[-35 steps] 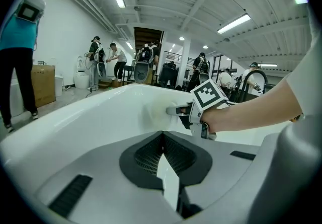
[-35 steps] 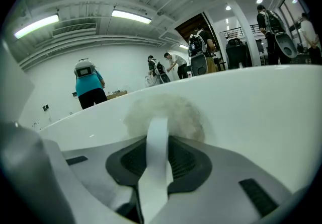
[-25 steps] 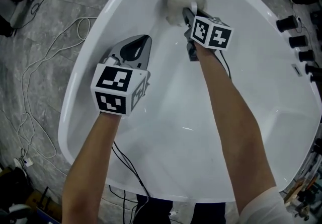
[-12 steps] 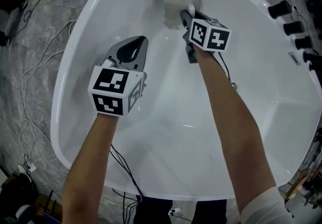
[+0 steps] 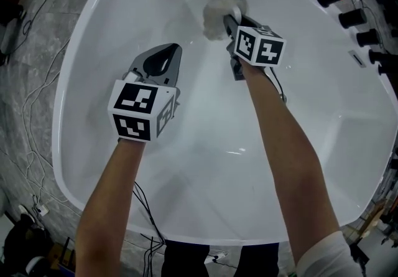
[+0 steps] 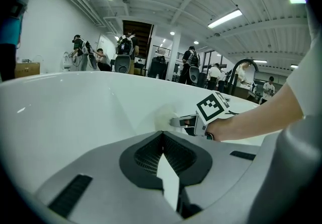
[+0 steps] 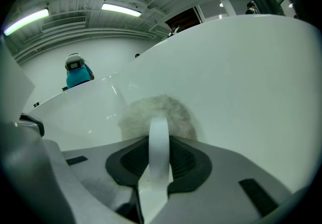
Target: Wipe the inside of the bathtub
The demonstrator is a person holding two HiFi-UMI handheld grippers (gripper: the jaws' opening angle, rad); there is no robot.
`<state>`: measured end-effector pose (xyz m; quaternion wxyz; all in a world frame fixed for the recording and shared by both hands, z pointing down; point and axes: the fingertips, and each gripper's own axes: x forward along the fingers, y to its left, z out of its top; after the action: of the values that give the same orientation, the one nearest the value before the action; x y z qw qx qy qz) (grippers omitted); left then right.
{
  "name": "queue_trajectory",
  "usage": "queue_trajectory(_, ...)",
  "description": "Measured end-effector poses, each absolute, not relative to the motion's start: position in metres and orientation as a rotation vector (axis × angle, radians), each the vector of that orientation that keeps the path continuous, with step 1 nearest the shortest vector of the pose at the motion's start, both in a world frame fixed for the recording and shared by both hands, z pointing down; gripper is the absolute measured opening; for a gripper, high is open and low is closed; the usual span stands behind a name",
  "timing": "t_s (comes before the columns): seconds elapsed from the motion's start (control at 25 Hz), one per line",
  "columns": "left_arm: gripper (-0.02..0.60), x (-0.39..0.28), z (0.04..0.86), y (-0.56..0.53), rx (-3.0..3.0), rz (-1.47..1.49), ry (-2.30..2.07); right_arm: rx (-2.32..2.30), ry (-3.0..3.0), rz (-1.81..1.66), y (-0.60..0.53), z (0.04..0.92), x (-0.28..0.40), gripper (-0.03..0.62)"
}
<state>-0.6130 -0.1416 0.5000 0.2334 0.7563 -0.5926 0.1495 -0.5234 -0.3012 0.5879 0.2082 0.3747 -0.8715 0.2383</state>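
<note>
The white bathtub [image 5: 74, 76] fills the head view. A fluffy off-white wiping pad [image 5: 221, 9] rests against its far inner wall. My right gripper [image 5: 231, 21] is shut on the pad's white strap, which stands between the jaws in the right gripper view, pad [image 7: 160, 111] just beyond the gripper [image 7: 159, 135]. My left gripper [image 5: 176, 50] hovers over the tub's left inner slope, shut and holding nothing. In the left gripper view, the left gripper [image 6: 162, 135] points at the tub wall [image 6: 70, 109], with the pad [image 6: 163, 117] and the right gripper [image 6: 177, 122] ahead.
Black tap fittings [image 5: 352, 17] stand on the tub's ledge at the upper right. Cables [image 5: 30, 104] trail over the grey floor at the left. Several people [image 6: 126, 47] stand far off behind the tub, and a black faucet [image 6: 245, 66] arches at the right.
The pad and right gripper have barely shifted on the far wall. The head view has swung, so the tub's left rim sits further left. The left gripper keeps its place.
</note>
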Motion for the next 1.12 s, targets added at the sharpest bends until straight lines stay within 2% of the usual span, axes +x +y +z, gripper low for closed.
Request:
queue_trajectory(0.56,0.011,-0.530,0.497,-0.162,2.144,0.441,-1.542,1.094,-2.396,0.668,-0.304,0.586,-0.429,0.100)
queue_trajectory(1.12,0.011,-0.433,0.488,-0.175,2.209,0.456,-1.468,1.201,-2.343,0.658,-0.310,0.577,-0.304,0.100)
